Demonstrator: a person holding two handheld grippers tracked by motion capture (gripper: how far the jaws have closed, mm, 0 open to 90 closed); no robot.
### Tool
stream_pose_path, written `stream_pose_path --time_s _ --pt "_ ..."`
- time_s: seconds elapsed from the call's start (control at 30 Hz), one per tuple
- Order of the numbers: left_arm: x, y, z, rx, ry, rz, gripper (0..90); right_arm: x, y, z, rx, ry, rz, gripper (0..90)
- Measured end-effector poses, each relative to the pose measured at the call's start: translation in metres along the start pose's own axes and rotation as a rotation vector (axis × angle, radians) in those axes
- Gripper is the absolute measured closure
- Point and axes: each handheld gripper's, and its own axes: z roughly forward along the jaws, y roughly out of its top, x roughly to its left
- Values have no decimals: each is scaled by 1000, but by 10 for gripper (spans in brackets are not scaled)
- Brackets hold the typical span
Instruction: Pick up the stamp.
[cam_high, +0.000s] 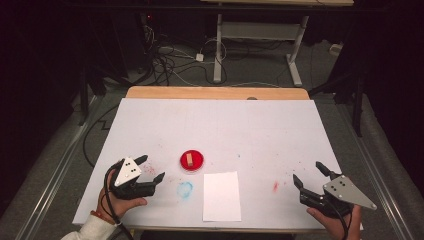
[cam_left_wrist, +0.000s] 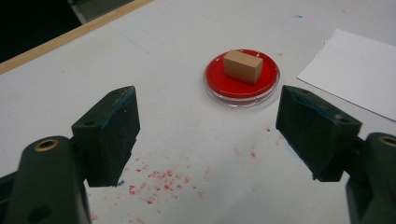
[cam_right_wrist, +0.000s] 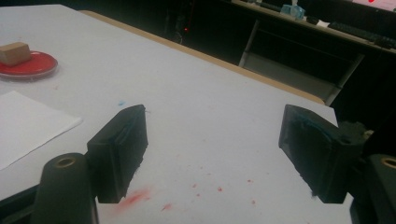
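Left gripper (cam_left_wrist: 208, 135) hangs near the table's (cam_high: 260, 125) front-left corner, jaws wide and empty, aimed at 1 tan block (cam_left_wrist: 242, 66) on the red dish (cam_left_wrist: 241, 87) mid-table. Right gripper (cam_right_wrist: 212, 154) waits open, front-right. Next: reach in, straddle the block.

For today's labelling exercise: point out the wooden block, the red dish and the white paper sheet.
wooden block (cam_left_wrist: 242, 66), left gripper view, its top face.
red dish (cam_left_wrist: 219, 83), left gripper view, bare red floor.
white paper sheet (cam_high: 221, 196), high view, its middle.
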Motion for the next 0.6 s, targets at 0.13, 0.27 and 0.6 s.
stream_pose_path --time_s 0.13,0.27,0.6 --pt "0 -1 -1 3 -7 -2 208 -2 0 1 3 2 5 242" --pt "-1 1 -4 -9 11 4 207 0 1 2 7 4 -9 242" --pt "0 3 -1 16 -13 25 208 2 3 2 6 8 -25 244"
